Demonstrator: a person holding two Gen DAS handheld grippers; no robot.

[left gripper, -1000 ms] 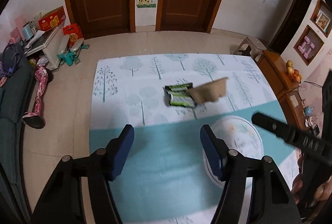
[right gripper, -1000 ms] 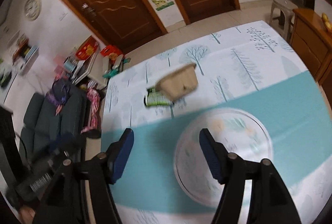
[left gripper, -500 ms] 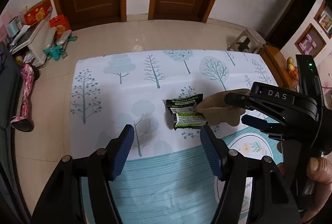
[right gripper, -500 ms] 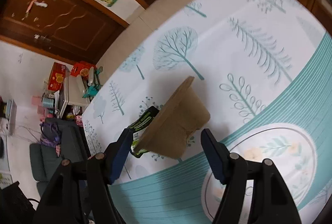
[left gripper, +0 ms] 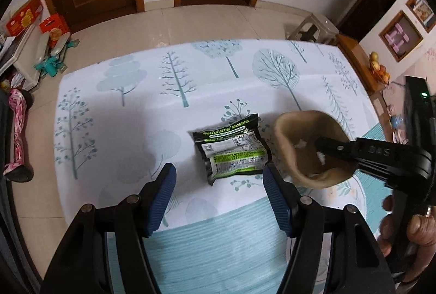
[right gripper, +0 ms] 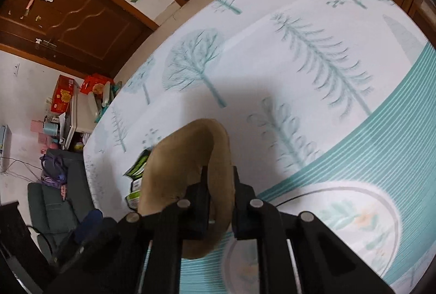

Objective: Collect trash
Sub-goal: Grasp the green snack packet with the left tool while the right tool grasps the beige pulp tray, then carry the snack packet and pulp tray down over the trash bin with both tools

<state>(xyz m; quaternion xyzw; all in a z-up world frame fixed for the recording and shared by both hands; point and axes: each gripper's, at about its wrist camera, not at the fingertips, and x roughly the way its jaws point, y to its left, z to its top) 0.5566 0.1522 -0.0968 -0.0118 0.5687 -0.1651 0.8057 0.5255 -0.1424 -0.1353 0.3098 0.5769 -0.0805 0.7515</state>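
Note:
A black and green snack wrapper (left gripper: pixel 231 151) lies on the tree-patterned mat (left gripper: pixel 163 81), straight ahead of my open, empty left gripper (left gripper: pixel 219 193), between its fingertips in view. A brown paper bag (left gripper: pixel 308 149) stands just right of the wrapper, mouth open, with white scraps inside. My right gripper (right gripper: pixel 220 201) is shut on the bag's rim (right gripper: pixel 218 158), one finger inside the bag. In the right wrist view the bag hides most of the wrapper (right gripper: pixel 136 179).
The mat covers the floor, with a teal striped band (left gripper: pixel 218 245) near me. A grey sofa (right gripper: pixel 54 201), boxes and toys (left gripper: pixel 51 49) lie left of the mat. A plastic stool (left gripper: pixel 313 27) and wooden cabinet (left gripper: pixel 359 60) stand at the right.
Both grippers have moved forward and down toward the wrapper and bag. The right gripper has closed on the bag's rim and tipped the bag mouth up.

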